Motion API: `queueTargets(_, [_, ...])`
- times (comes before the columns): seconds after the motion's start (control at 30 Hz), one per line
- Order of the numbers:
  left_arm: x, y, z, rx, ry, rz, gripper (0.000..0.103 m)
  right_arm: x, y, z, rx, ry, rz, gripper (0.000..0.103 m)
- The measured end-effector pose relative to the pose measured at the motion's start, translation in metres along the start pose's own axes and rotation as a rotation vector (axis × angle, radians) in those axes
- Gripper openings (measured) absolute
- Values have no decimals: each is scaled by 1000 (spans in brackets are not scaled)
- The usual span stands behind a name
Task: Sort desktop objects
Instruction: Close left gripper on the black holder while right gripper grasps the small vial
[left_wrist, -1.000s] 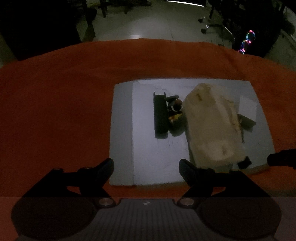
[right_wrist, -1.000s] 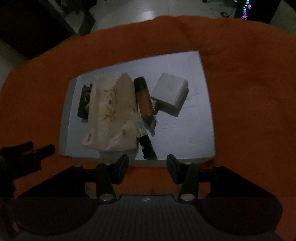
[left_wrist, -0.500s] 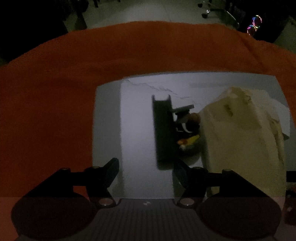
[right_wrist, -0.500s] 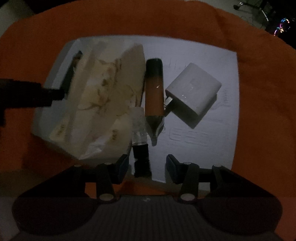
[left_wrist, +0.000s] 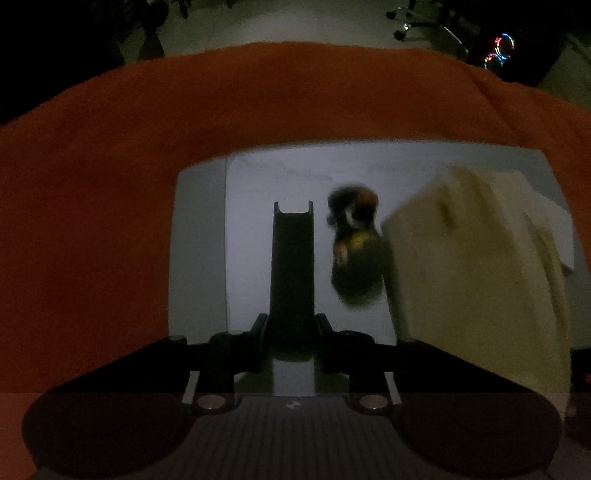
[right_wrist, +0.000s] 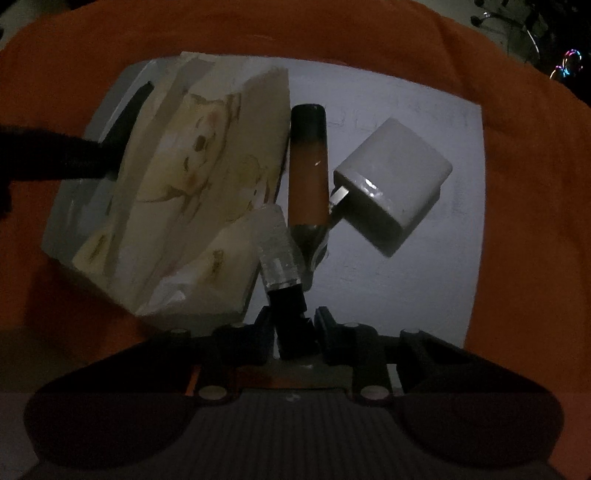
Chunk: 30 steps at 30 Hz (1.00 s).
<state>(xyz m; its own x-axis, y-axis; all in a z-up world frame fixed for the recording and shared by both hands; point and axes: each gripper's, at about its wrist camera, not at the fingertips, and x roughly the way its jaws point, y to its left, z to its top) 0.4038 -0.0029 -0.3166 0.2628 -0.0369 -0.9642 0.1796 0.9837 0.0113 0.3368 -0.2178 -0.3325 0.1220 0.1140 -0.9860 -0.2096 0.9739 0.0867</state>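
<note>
A grey board (left_wrist: 201, 258) lies on an orange cloth. My left gripper (left_wrist: 291, 341) is shut on the near end of a long black bar (left_wrist: 292, 258) that lies on the board. A small dark figurine (left_wrist: 354, 236), blurred, sits right of the bar, next to a cream tissue pack (left_wrist: 476, 273). My right gripper (right_wrist: 293, 338) is shut on the black end of a silver-and-black stick (right_wrist: 282, 266). Beyond it lie an orange tube with a black cap (right_wrist: 308, 166) and a white charger (right_wrist: 395, 184). The tissue pack (right_wrist: 192, 177) covers the board's left side there.
The orange cloth (left_wrist: 110, 184) covers the table all around the board. The left gripper's arm (right_wrist: 55, 158) reaches in from the left in the right wrist view. A dark room with an office chair and coloured lights (left_wrist: 498, 48) lies beyond the table.
Both grippers moved forward over the board and shut: the left on the black bar, the right on the black end of the stick. The figurine looks blurred now.
</note>
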Motion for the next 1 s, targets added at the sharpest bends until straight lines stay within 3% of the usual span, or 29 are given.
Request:
queueTargets(0.33, [-24,7,-38,61,86,14,24,-14,-16,-15,46,10,3,25])
queueTargets(0.47, [-23,10,-34,54,70,41,47,-12,-27,-11,75,28,4,26])
queueTargets(0.87, [-1,3,-22,45,90,15,47,-13,-34,6,119,15,14,31])
queueTargets(1.0, [0,-2,-20,58,88,8,48,-13,-33,11,122,14,21,40])
